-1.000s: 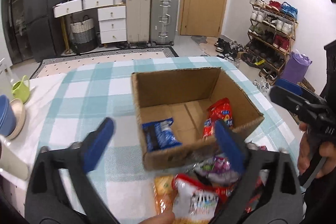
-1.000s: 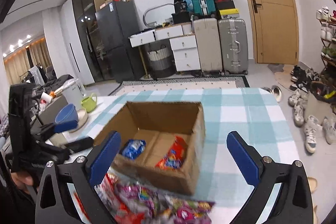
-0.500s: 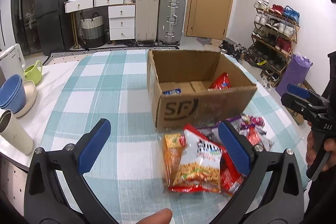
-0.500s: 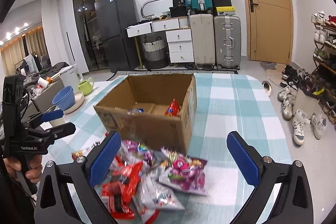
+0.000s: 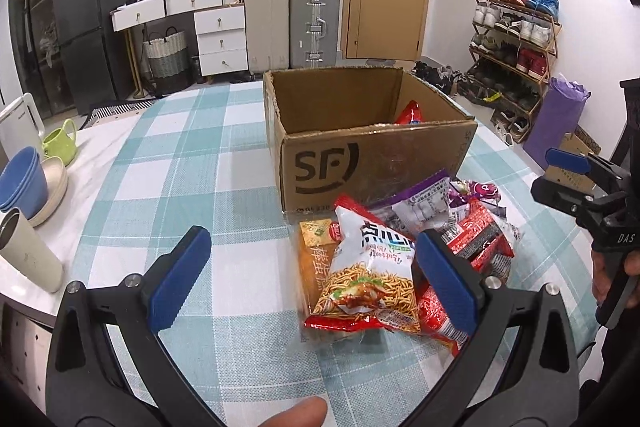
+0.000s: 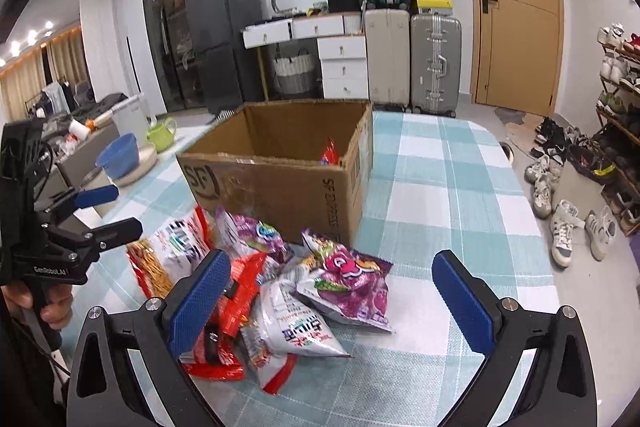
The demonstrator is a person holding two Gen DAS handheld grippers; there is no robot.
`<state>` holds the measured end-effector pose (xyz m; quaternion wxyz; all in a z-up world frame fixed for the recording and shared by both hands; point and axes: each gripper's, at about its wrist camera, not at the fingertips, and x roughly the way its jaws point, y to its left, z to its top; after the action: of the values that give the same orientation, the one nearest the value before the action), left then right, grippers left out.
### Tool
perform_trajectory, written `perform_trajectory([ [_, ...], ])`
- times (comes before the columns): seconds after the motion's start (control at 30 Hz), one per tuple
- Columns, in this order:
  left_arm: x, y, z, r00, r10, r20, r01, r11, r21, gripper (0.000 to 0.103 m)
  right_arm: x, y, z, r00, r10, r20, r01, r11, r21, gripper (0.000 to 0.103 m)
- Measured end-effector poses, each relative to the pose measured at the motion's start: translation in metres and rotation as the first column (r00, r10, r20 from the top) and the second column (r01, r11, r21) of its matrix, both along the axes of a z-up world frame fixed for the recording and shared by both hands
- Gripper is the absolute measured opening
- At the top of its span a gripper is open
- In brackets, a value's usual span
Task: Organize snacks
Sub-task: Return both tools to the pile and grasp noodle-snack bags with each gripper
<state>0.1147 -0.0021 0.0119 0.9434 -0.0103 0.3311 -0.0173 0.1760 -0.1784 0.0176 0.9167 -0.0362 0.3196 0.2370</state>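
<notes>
An open cardboard box (image 5: 372, 163) marked SF stands on the checked tablecloth, with a red snack bag (image 5: 410, 113) showing inside; the box also shows in the right wrist view (image 6: 280, 183). A pile of snack bags lies in front of it: a noodle bag (image 5: 368, 279), an orange pack (image 5: 314, 267), red packs (image 5: 476, 243), a purple bag (image 6: 348, 283) and a white bag (image 6: 292, 327). My left gripper (image 5: 312, 279) is open and empty just in front of the pile. My right gripper (image 6: 328, 303) is open and empty over the pile's right side.
Blue bowls (image 5: 20, 179), a green watering can (image 5: 60, 143) and a beige cup (image 5: 28, 255) stand at the table's left edge. Suitcases, drawers and a fridge line the far wall. A shoe rack (image 5: 512, 43) stands on the right.
Both grippers have pulled back and down from above the box. The snack pile now lies between them and the box. Both stay open.
</notes>
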Motion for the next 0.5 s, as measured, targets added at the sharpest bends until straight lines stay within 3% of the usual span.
perform_trajectory([
  [0.27,0.01,0.0,-0.011,0.999,-0.009,-0.045,0.009,1.0,0.001,0.102,0.007,0.009,-0.02,0.995,0.068,-0.074,-0.072,0.996,-0.045,0.102],
  [0.5,0.014,-0.009,-0.018,0.996,-0.044,-0.073,0.045,0.999,0.006,0.102,0.0,0.005,-0.026,0.989,0.139,-0.05,-0.142,0.987,-0.07,0.101],
])
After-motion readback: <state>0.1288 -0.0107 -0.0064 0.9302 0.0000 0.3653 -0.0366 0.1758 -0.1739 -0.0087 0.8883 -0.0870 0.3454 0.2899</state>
